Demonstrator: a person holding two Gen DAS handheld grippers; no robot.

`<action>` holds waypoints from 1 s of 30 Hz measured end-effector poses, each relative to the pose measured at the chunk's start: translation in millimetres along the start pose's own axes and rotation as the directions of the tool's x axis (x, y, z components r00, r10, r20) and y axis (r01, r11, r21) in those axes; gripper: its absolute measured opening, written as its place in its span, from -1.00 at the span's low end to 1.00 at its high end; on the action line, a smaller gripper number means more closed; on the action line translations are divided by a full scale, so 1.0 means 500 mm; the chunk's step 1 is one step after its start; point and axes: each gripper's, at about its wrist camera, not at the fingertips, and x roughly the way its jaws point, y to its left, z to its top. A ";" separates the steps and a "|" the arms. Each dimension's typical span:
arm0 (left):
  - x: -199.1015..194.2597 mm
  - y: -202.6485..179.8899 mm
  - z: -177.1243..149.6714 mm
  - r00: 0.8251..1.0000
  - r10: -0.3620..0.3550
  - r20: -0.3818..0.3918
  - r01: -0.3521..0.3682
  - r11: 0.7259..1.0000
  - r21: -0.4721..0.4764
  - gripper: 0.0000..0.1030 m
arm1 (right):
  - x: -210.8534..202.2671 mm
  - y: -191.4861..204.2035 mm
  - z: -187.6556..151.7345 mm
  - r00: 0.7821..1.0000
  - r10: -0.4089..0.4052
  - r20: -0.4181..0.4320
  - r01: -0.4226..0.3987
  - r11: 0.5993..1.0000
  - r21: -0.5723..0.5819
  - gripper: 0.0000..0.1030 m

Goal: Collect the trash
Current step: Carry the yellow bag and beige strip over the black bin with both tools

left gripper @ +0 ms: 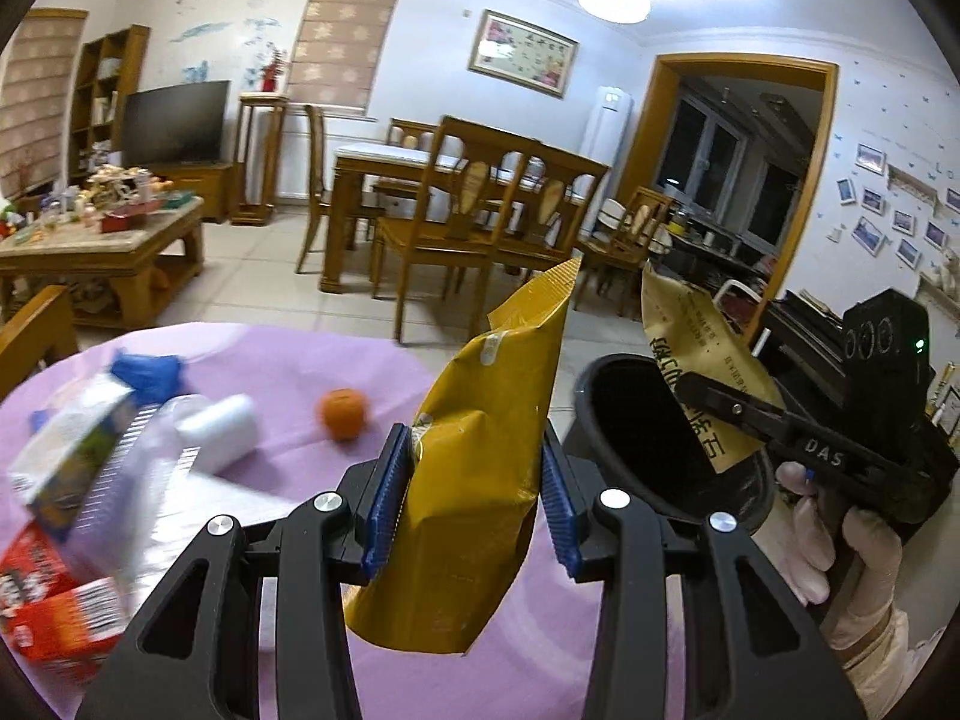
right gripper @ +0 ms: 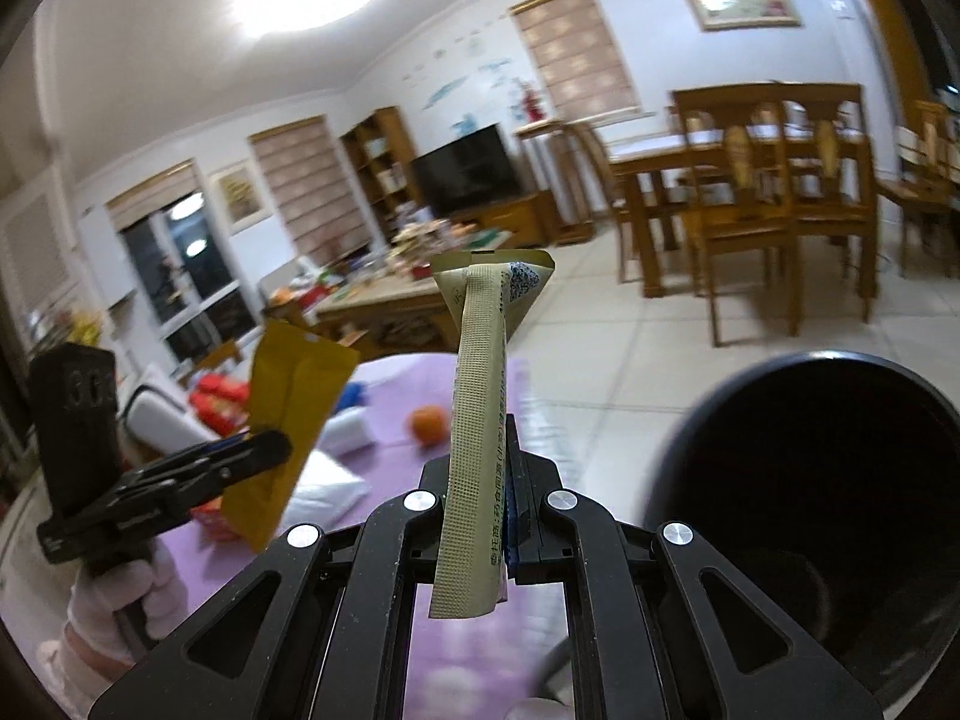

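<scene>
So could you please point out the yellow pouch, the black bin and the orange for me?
yellow pouch [left gripper: 474,480], left wrist view, its creased middle.
black bin [right gripper: 804,468], right wrist view, its dark inside wall.
orange [left gripper: 343,414], left wrist view, its centre.

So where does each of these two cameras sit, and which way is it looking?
Left wrist: on the left tool, looking along its fingers at the gold pouch it grips, the purple table, and the right tool with a gloved hand.
Right wrist: on the right tool, facing its tan packet; the left tool shows.
Shared: orange, black bin.
</scene>
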 end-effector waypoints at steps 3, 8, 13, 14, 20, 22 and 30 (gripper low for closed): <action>0.047 -0.046 0.002 0.999 -0.031 -0.019 0.031 0.999 0.013 -0.20 | -0.026 -0.062 -0.006 0.999 -0.045 0.016 0.045 0.998 0.037 -0.86; 0.116 -0.112 0.013 0.994 -0.091 -0.053 0.093 0.995 0.021 -0.20 | -0.082 -0.184 -0.022 0.988 -0.150 0.041 0.146 0.984 0.100 -0.86; 0.197 -0.184 0.025 0.983 -0.150 -0.104 0.153 0.988 0.026 -0.20 | -0.110 -0.293 -0.029 0.973 -0.231 0.020 0.226 0.964 0.142 -0.86; 0.213 -0.198 0.026 0.981 -0.156 -0.118 0.161 0.987 0.029 -0.20 | -0.112 -0.309 -0.034 0.970 -0.242 0.010 0.238 0.960 0.150 -0.86; 0.289 -0.250 0.019 0.961 -0.186 -0.203 0.194 0.981 0.018 -0.20 | -0.108 -0.366 -0.057 0.958 -0.281 -0.060 0.287 0.942 0.172 -0.86; 0.310 -0.264 0.017 0.955 -0.190 -0.230 0.198 0.980 0.015 -0.20 | -0.096 -0.364 -0.051 0.956 -0.285 -0.076 0.294 0.940 0.175 -0.86; 0.354 -0.281 -0.003 0.934 -0.174 -0.312 0.187 0.982 0.013 -0.20 | -0.041 -0.362 -0.032 0.934 -0.306 -0.184 0.335 0.930 0.151 -0.86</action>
